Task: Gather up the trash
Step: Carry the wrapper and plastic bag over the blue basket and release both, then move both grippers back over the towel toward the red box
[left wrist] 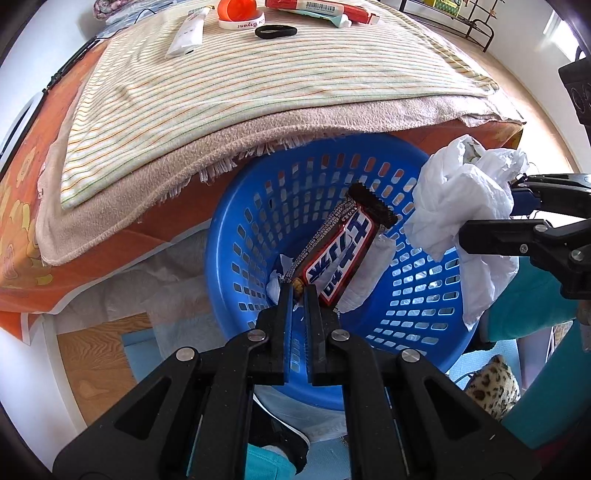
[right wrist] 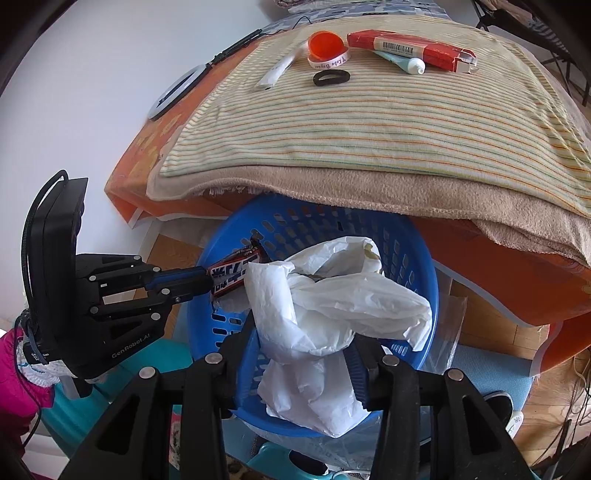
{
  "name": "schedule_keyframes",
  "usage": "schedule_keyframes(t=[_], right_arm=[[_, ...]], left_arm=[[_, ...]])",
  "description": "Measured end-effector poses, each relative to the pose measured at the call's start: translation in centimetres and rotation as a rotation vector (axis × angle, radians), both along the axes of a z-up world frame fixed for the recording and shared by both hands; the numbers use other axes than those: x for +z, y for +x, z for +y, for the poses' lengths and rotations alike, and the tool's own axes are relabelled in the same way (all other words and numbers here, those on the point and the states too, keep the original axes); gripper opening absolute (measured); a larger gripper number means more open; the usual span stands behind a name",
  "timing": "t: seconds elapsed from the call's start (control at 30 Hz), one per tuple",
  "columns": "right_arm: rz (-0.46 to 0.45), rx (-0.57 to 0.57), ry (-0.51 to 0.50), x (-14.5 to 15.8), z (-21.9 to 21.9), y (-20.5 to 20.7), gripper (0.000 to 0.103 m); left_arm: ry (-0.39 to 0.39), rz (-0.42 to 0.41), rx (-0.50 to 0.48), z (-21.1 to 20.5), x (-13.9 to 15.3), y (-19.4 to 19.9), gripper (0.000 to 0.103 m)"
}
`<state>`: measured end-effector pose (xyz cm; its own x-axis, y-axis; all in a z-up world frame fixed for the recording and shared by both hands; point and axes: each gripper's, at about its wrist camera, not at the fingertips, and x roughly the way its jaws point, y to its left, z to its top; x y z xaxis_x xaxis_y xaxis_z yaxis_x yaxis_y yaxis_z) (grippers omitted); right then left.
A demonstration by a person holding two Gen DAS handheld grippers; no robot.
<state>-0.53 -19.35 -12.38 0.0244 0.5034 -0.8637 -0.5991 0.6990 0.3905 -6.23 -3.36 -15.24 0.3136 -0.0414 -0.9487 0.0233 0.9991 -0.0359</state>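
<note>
A candy bar wrapper [left wrist: 341,254], dark with red and white lettering, is hanging over the open mouth of a blue perforated basket [left wrist: 417,306], pinched at its near end by the left gripper [left wrist: 300,291], whose jaws are pressing together on it. Pale scraps of paper are lying at the bottom of the basket beneath it. To the right of the wrapper, a crumpled white plastic bag [right wrist: 332,306] is sitting between the jaws of the right gripper [right wrist: 303,339], which are standing partly apart with the bag bulging between them; whether the pads are pressing on it I cannot tell. The bag is hovering above the basket's near-right rim, and its lower tail is drooping down over the rim.

The basket is standing on the floor, its far edge tucked under a bed covered with an orange sheet, a beige blanket [right wrist: 461,199] and a striped cloth [right wrist: 369,122]. On the far part of the striped cloth are lying a white tube [left wrist: 186,33], an orange cap [right wrist: 325,44] with a white wristband [right wrist: 330,61] around it, a black hair tie [right wrist: 331,78] and a red box [right wrist: 406,46] resting over a teal tube [right wrist: 404,62]. A pink sleeve [right wrist: 18,373] is showing behind the left gripper at the near left.
</note>
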Motion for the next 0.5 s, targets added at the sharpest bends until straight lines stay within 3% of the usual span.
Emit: schedule_keyframes(t=[0.2,0.33,0.47,0.5], right_arm=[[-0.015,0.006,-0.018,-0.01,0.23,-0.09,0.047],[-0.026,0.001,-0.022,0.16,0.08,0.01,0.056],[-0.037,0.000,-0.029,0.32,0.05,0.08,0.056],[-0.041,-0.002,-0.031,0.34,0.04,0.08,0.062]], left_arm=[[0.003,0.009,0.011,0.20,-0.27,0.26,0.005],[0.003,0.003,0.019,0.36,-0.30,0.21,0.026],[0.000,0.001,0.028,0.59,-0.23,0.19,0.027],[-0.003,0.001,0.031,0.67,-0.19,0.24,0.027]])
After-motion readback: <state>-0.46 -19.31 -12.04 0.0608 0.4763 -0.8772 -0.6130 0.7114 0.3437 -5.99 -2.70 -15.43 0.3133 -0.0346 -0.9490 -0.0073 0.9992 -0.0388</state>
